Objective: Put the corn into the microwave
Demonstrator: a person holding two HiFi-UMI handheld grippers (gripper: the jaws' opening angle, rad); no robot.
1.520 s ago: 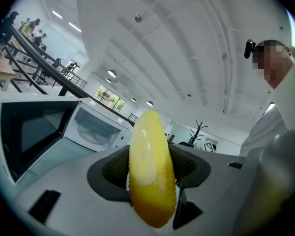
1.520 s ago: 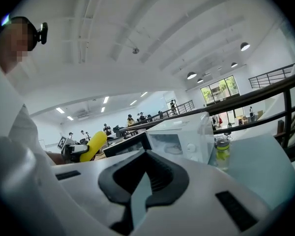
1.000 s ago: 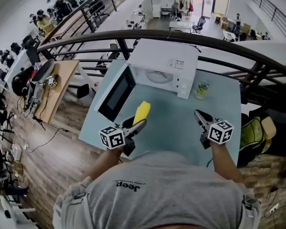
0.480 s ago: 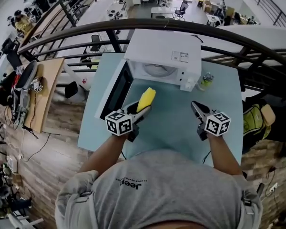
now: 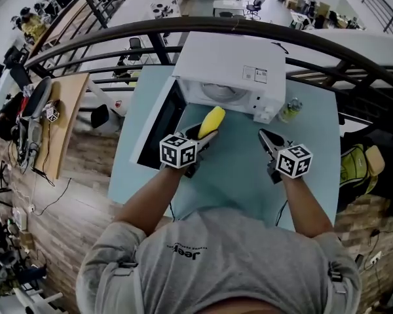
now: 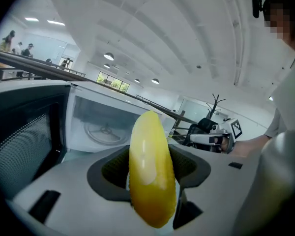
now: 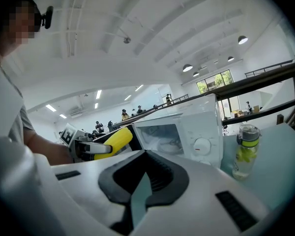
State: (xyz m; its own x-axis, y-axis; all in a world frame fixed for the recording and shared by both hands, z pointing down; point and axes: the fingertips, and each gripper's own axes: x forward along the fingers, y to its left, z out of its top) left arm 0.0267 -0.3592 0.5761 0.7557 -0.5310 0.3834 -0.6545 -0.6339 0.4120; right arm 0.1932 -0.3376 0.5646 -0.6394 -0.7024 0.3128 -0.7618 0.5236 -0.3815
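Note:
A yellow corn cob [image 5: 213,121] sticks forward out of my left gripper [image 5: 206,135], which is shut on it. In the left gripper view the corn [image 6: 150,171] stands between the dark pads and points at the open cavity of the white microwave [image 6: 105,127]. The microwave [image 5: 232,70] stands at the far side of the pale blue table [image 5: 236,169], its door [image 5: 158,126] swung open to the left. The corn's tip hovers just in front of the opening. My right gripper [image 5: 263,136] hangs to the right, shut and holding nothing.
A small bottle [image 5: 291,108] with a green band stands right of the microwave, next to its control panel. A dark curved railing [image 5: 183,31] runs behind the table, with a drop to a lower floor beyond. A person's arms and grey shirt fill the near side.
Both grippers have moved forward toward the microwave. The corn has come from over mid-table to just before the open cavity. Neither gripper's jaws have changed.

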